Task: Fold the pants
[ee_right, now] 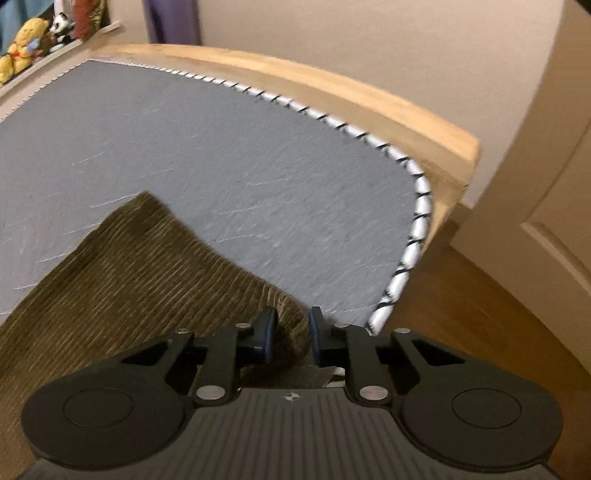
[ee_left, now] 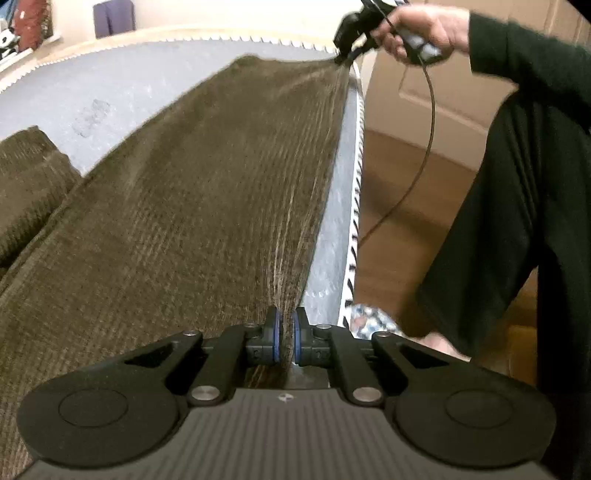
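Counting first: we see one pair of pants, two grippers, one person w/ a dark sleeve. Left gripper has its blue-edged pads pinched tight on the pants' near edge. Right gripper is clamped on a bunched corner of the same fabric; in the left wrist view a hand holds it at the far corner, cable trailing down. Pants are olive-brown ribbed corduroy, stretched taut between both grips along the right side of a grey felt-like mat, w/ another part of them lying flat at left. Mat has a white edge w/ black stitching, rounded corner, on a light wood frame. Room: wood floor, beige walls, pale door, plush toys on a ledge.
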A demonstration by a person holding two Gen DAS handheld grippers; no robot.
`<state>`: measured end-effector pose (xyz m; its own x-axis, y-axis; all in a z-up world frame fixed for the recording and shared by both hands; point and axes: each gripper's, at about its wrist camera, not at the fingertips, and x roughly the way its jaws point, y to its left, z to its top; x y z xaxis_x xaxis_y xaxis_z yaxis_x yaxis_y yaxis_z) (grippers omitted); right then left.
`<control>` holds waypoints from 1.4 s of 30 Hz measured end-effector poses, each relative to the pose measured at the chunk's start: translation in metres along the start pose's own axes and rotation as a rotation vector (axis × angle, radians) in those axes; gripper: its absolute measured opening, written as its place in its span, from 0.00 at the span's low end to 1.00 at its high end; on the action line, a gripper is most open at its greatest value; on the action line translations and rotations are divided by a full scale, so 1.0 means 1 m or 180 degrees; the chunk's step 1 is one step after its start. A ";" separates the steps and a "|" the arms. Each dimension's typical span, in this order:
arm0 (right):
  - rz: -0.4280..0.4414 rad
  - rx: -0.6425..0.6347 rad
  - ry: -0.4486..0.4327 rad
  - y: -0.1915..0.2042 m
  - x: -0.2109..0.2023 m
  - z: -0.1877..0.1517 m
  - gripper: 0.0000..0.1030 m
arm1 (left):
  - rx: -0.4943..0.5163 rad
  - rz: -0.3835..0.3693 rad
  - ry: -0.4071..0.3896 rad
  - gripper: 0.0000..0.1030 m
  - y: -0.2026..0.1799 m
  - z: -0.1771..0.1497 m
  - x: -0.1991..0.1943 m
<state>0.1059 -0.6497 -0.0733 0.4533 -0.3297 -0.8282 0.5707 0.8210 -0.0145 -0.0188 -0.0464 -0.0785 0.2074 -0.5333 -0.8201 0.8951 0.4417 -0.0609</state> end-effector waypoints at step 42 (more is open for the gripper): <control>0.1051 -0.0904 -0.1370 0.184 -0.120 -0.010 0.70 | -0.2447 0.1867 0.0260 0.47 0.186 -0.124 -0.109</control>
<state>0.1497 -0.4544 0.0175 0.8448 -0.1468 -0.5146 0.1751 0.9845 0.0066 0.0757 0.1832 -0.0715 0.4846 -0.0389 -0.8739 0.1498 0.9879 0.0390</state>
